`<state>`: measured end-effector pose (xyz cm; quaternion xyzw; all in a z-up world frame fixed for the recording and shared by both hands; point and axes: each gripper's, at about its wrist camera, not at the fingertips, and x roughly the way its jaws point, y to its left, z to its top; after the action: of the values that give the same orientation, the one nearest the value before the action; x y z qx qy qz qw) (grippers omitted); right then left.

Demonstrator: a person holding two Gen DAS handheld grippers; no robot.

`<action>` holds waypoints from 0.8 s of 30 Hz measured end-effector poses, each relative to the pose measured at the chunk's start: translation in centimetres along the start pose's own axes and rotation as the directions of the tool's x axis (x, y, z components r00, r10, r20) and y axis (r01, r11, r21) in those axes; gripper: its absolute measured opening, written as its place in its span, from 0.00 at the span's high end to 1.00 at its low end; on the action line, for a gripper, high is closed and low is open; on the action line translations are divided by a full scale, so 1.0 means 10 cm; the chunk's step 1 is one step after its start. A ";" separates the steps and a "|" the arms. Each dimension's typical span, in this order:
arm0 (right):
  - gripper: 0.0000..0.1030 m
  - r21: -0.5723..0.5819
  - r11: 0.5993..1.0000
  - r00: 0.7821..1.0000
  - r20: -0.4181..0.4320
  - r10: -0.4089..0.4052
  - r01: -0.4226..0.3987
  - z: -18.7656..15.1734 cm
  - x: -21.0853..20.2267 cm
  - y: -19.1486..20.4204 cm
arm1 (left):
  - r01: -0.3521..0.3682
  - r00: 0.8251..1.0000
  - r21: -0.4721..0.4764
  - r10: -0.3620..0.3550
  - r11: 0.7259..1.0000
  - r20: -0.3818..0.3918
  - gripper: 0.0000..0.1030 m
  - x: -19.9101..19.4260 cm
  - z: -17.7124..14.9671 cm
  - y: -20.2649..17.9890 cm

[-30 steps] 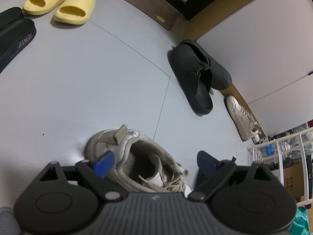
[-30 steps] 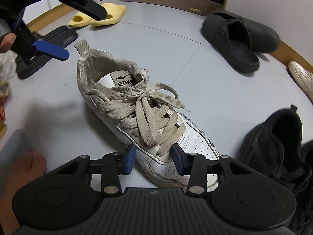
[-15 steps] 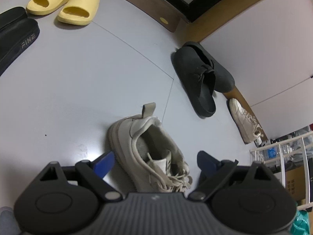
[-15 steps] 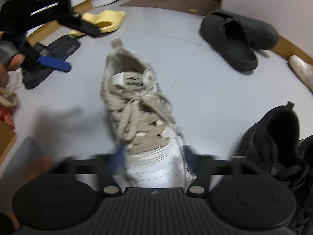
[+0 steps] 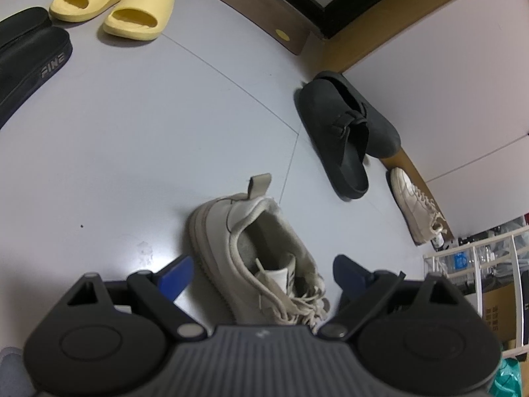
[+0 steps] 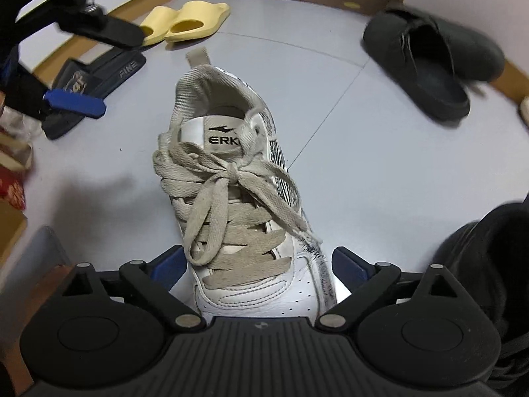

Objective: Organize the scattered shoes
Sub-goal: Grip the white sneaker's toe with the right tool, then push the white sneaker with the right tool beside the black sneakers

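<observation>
A white sneaker [image 6: 231, 205] with beige laces lies on the grey floor, heel away from me in the right wrist view; it also shows in the left wrist view [image 5: 254, 258]. My right gripper [image 6: 259, 266] stands wide open with its blue pads either side of the sneaker's toe. My left gripper [image 5: 261, 274] is open above the sneaker's laced part, and it appears in the right wrist view [image 6: 76, 106] at the left. A matching white sneaker [image 5: 413, 205] lies by the wall.
Yellow slides [image 5: 115, 10] and black slides [image 5: 29, 56] lie at the far left. Dark grey clogs [image 5: 347, 132] sit near the wall. Black sneakers [image 6: 489, 264] lie at the right. A white wire rack [image 5: 479, 264] stands at the right.
The sneaker has turned so its heel points straight away from the right gripper. The right gripper's jaws have spread from narrow to wide around the toe. The left gripper stayed open.
</observation>
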<state>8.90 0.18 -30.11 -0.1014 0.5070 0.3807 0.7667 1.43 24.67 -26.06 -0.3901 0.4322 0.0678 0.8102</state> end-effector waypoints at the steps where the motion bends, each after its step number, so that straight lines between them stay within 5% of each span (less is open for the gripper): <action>1: 0.17 0.023 1.000 1.000 0.003 0.006 -0.006 -0.01 0.00 -0.02 | -0.001 1.000 -0.001 0.001 1.000 0.000 0.10 0.00 0.00 0.00; 14: 0.27 0.212 0.976 0.997 0.038 -0.065 0.056 -0.18 -0.06 0.08 | 0.001 1.000 0.001 -0.001 1.000 -0.005 0.10 0.01 0.02 0.03; 24: 0.28 0.448 0.878 0.981 0.009 -0.194 0.169 -0.22 -0.08 0.11 | 0.007 1.000 -0.004 -0.007 1.000 -0.002 0.10 0.02 0.01 0.02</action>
<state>6.47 -0.62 -30.18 0.0398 0.5482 0.1836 0.8150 1.53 24.83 -26.31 -0.3935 0.4316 0.0654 0.8091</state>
